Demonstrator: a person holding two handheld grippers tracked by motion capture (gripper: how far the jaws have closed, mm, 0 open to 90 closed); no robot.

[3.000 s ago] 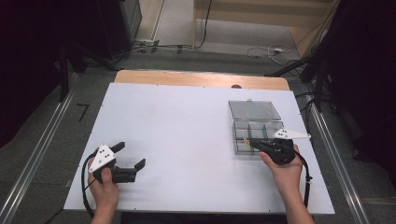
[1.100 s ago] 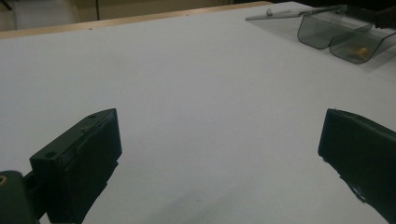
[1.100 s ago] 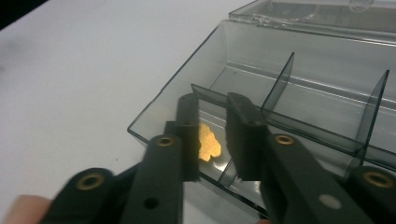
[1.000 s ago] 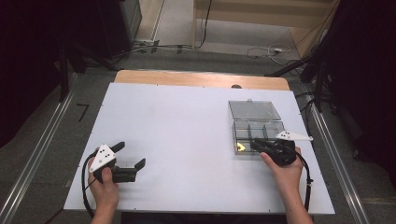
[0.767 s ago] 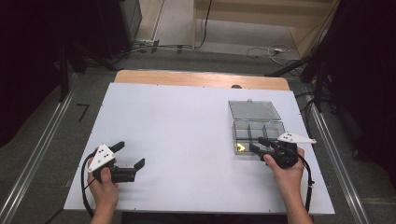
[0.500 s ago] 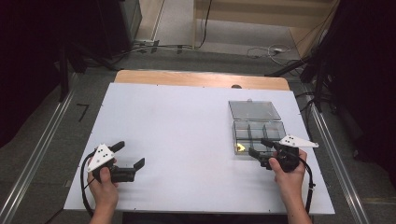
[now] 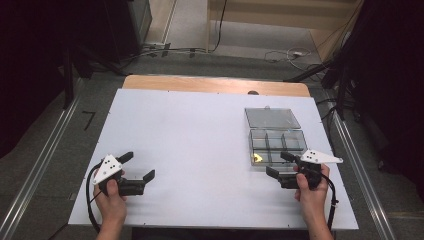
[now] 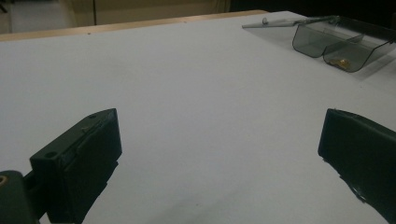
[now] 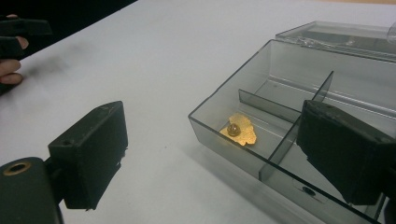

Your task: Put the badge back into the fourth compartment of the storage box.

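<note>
A pin [image 9: 239,130] lies in the box's [image 7: 292,152] near-left compartment, lid [image 7: 271,118] behind.

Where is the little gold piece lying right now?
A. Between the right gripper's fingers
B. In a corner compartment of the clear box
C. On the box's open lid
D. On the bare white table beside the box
B: the gold piece lies on the floor of a corner compartment of the clear box, while the right gripper stands open and holds nothing.

The right tongs [image 9: 212,161] partly hide the box's [image 9: 280,60] near compartments, possibly empty.
</note>
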